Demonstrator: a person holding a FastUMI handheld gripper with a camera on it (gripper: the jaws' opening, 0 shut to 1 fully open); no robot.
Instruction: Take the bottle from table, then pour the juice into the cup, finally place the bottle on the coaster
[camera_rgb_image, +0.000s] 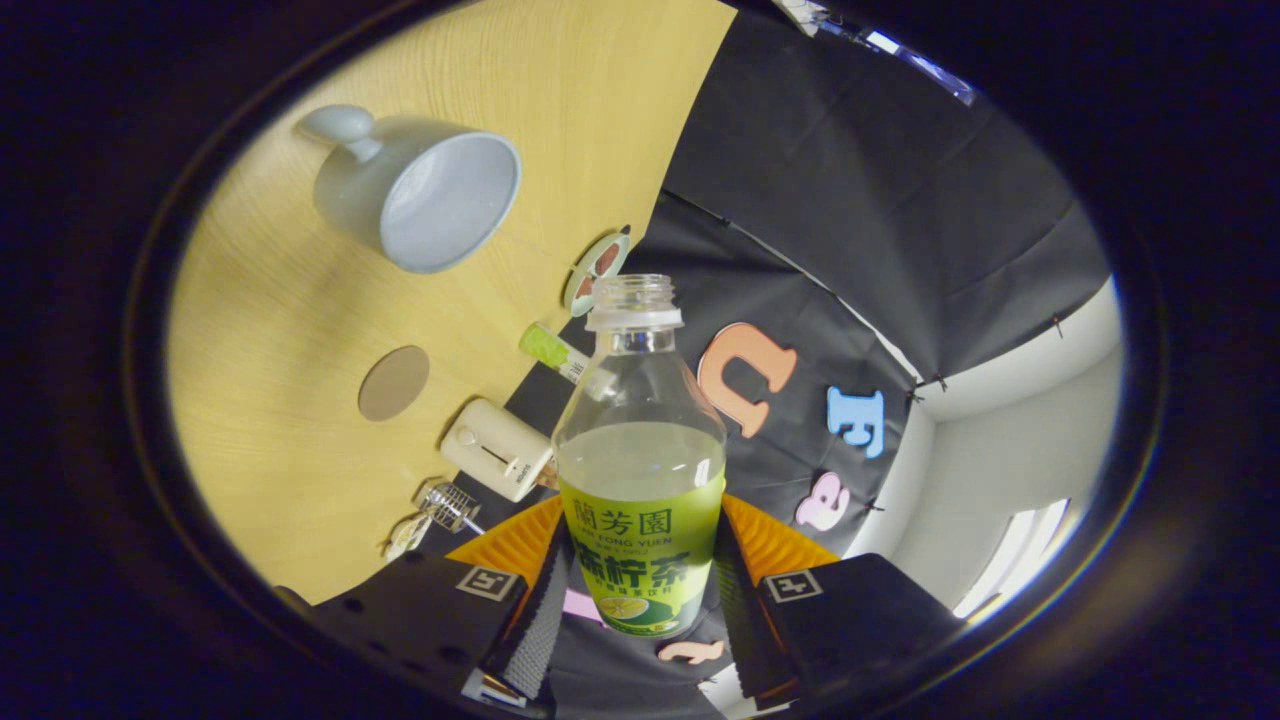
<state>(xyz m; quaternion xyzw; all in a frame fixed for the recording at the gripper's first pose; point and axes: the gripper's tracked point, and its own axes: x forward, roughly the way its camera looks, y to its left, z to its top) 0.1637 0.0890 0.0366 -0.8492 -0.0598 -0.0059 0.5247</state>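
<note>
- The tongs (640, 610) are closed on the bottle (641, 470), one finger pressing each side of its labelled lower half, and the bottle is off the desk (300, 480).
- The whole scene is rolled to one side, so the bottle looks tipped well over toward the cup (420, 195); I judge this to be the start of the pour, with the pick-up done.
- The bottle has no cap, and its open mouth points past the edge of the desk, near a small round item with a pale green rim (597, 268) lying there.
- The bottle holds cloudy pale juice up to about its middle, above the green label; no stream leaves the mouth.
- The cup, pale blue-grey with a knob-like handle, stands on the desk well apart from the bottle mouth; its inside looks empty.
- Next move, as I judge it: carry the mouth over the cup's opening, then tilt further, slowly, so the juice lands inside and not on the desk.
- The coaster (394, 382), a flat brown disc, lies bare between the cup and a small white box (498, 449).
</note>
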